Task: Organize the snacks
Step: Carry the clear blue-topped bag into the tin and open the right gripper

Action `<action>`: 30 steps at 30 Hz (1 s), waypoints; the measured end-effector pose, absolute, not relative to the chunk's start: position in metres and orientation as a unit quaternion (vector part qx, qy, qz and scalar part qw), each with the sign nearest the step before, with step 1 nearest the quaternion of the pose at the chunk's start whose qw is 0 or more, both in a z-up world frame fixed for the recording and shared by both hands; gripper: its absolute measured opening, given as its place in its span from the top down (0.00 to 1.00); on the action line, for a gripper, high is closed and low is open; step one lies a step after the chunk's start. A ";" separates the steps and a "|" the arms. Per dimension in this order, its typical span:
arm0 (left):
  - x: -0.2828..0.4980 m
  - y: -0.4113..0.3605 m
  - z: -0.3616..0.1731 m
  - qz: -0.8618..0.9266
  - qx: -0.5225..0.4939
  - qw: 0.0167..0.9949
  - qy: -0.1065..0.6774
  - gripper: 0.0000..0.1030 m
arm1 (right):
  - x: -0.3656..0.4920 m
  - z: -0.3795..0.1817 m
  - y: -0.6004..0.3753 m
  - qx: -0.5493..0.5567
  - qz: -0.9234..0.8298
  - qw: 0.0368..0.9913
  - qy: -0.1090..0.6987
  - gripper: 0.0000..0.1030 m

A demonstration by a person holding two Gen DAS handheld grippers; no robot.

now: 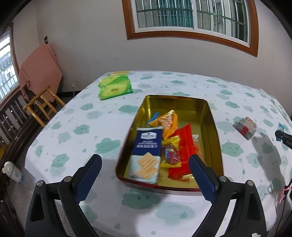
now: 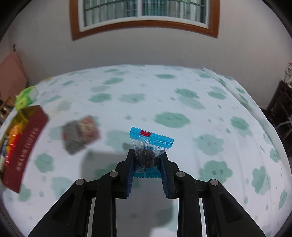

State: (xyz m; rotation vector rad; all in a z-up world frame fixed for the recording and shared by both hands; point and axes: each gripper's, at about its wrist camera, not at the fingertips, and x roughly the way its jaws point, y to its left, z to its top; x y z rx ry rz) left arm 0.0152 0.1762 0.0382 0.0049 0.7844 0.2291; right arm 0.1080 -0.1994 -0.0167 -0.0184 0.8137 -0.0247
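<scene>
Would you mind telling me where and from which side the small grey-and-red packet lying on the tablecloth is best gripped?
Probably across the grey-and-red packet's puffed middle, coming down from above: it lies flat and alone on the tablecloth, right of the tin. The open left gripper is free; the right gripper already holds a blue-edged snack.

Brightness: moderate, even daylight is seen in both views.
Source: light is admitted by the wood-framed barred window (image 1: 191, 16) on the far wall.
Glare: reflections are carried by the gold inner walls of the rectangular metal tin (image 1: 215, 138).
Shadows: a soft dark shadow is cast on the cloud-printed white tablecloth (image 1: 73, 127) at the right of the left wrist view.
Blur: in the right wrist view the small grey-and-red foil packet (image 2: 80, 134) and the tablecloth are smeared; the clear blue-edged wrapped sweet (image 2: 151, 144) is kept sharp.
Distortion: straight edges are bowed and the corners blackened by the fisheye lens.
</scene>
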 end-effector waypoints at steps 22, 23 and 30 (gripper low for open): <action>-0.005 0.234 0.031 0.177 -0.046 0.903 0.388 0.07 | 0.060 0.014 0.007 -0.090 0.256 0.881 0.388 0.74; -0.005 0.236 0.031 0.179 -0.047 0.902 0.389 0.07 | 0.060 0.012 0.007 -0.092 0.257 0.879 0.390 0.74; -0.011 0.251 0.027 0.197 -0.057 0.895 0.397 0.07 | 0.075 0.009 0.038 -0.105 0.261 0.873 0.398 0.74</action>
